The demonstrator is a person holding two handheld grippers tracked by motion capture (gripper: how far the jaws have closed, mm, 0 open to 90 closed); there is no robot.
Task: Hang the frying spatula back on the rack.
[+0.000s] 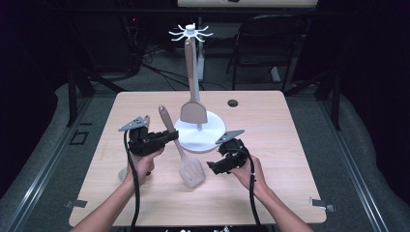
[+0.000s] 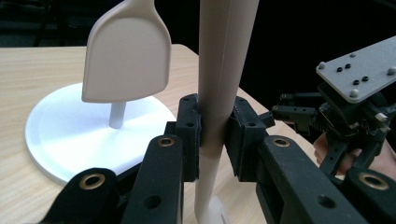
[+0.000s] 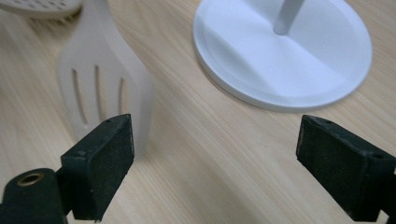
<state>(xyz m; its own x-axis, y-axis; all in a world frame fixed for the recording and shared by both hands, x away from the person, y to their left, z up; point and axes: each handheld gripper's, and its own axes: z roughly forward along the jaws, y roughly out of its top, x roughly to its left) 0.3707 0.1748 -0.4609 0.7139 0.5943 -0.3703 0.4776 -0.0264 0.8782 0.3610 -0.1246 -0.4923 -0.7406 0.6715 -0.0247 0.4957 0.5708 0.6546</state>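
A beige slotted spatula (image 1: 192, 171) stands tilted, its head low over the wooden table and its handle (image 2: 219, 70) rising to the upper left. My left gripper (image 1: 170, 137) is shut on that handle, pads pressed on both sides (image 2: 215, 135). My right gripper (image 1: 212, 166) is open just right of the spatula's head; in the right gripper view its jaws (image 3: 215, 149) stand wide with bare table between them and the slotted head (image 3: 105, 79) beyond the left pad. Behind stands a white rack with a round base (image 1: 210, 133) and a solid beige spatula (image 1: 193, 108) hanging from its hooks.
A pale perforated utensil (image 3: 42, 7) lies on the table near my left hand (image 1: 123, 174). A small round hole (image 1: 233, 103) sits in the table's far side. The rack's hooked top (image 1: 190, 33) rises high above the centre. A dark chair (image 1: 270, 43) stands beyond the table.
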